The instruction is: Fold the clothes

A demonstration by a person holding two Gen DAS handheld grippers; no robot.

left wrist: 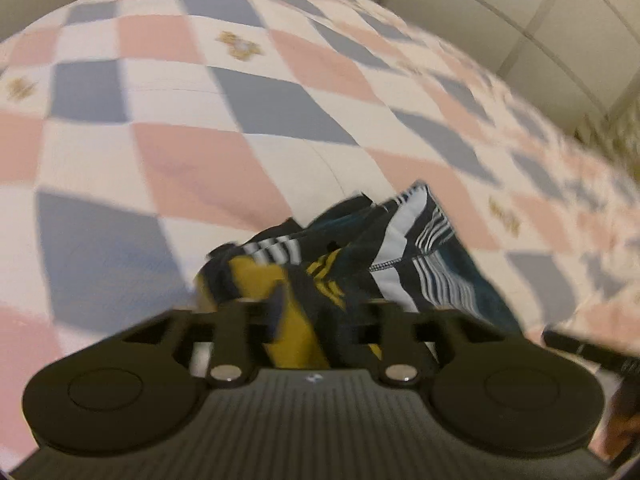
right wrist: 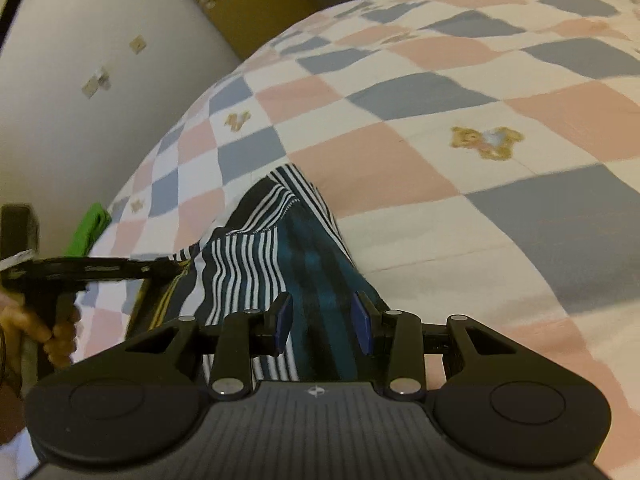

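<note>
Striped garment (right wrist: 280,240) lying bunched near bed (right wrist: 480,208) edge. Left gripper (left wrist: 316,312) and right gripper (right wrist: 322,320) both hovering released, jaws straddling cloth. Judging fold step ending; next needing fresh grasp or smoothing.

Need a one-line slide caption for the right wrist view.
Right gripper, open, straddles a striped garment lying on a checkered quilt.

A dark striped garment with yellow and teal panels (right wrist: 280,240) is lying bunched on the pink, blue and white checked quilt (right wrist: 480,220), near its left edge, where a green cloth (right wrist: 90,228) is lying too.
</note>
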